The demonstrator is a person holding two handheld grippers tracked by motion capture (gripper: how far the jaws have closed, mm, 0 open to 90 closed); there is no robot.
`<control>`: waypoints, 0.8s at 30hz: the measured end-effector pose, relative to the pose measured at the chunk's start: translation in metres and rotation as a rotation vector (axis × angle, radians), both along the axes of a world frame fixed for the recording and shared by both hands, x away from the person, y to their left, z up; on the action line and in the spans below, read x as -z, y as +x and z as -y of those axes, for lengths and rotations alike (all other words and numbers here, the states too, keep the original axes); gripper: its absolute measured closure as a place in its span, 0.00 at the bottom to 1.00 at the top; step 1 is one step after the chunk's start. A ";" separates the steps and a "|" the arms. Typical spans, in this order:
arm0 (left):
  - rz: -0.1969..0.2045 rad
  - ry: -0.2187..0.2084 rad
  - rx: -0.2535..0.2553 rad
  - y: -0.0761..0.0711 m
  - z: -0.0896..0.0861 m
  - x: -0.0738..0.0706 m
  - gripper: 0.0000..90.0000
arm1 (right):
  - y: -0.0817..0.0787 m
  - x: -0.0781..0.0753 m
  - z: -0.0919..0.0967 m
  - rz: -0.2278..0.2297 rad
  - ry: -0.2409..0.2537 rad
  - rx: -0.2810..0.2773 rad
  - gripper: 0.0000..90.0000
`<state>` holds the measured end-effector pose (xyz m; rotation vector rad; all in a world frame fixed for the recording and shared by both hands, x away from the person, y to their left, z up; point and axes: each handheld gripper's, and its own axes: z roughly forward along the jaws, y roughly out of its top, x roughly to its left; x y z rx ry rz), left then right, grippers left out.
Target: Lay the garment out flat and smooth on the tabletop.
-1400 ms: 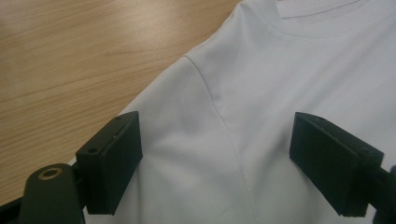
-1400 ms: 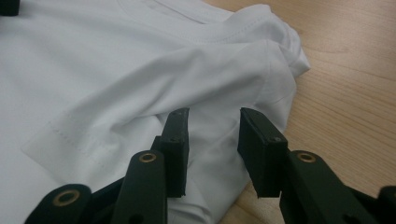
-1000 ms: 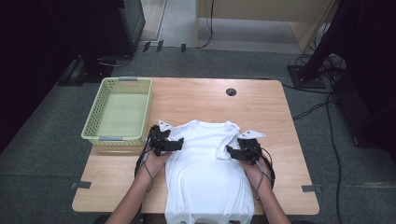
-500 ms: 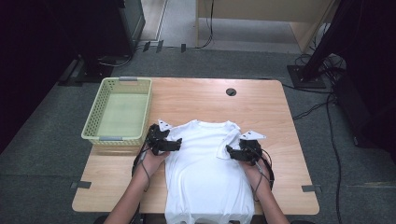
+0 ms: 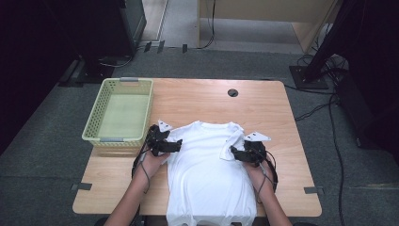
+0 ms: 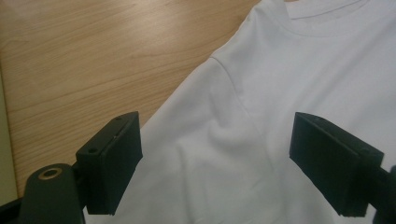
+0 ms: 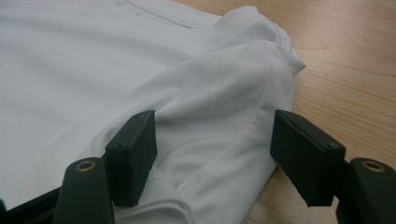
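Folding white shirt (image 5: 209,174) at table's (image 5: 197,96) near edge: both grippers (image 5: 175,147) (image 5: 235,152) open over sleeves; next, pinch sleeves.

A lab or recording room: a bare wooden desk (image 5: 197,99) with a cable hole (image 5: 233,92) stands on grey carpet (image 5: 47,155), with dark equipment stands (image 5: 313,66) and loose cables (image 5: 336,136) (beyond the right gripper (image 5: 234,151)) around it.

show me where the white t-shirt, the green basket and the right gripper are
white t-shirt (image 5: 207,169): high view, on the flat chest area.
green basket (image 5: 92,128): high view, on its left wall.
right gripper (image 5: 234,152): high view, midway between its fingertips, at the folded sleeve.
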<state>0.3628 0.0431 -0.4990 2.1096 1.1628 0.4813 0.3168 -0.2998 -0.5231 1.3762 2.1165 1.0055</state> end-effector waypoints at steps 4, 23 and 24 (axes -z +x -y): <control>-0.001 -0.001 0.009 0.000 0.000 0.000 0.19 | 0.000 0.000 0.002 -0.002 0.000 0.003 0.35; 0.017 0.021 0.069 -0.003 0.004 0.001 0.19 | 0.000 -0.001 0.017 -0.006 0.000 0.033 0.35; 0.015 0.021 0.067 -0.003 0.004 0.001 0.19 | 0.000 -0.001 0.018 -0.007 0.001 0.036 0.35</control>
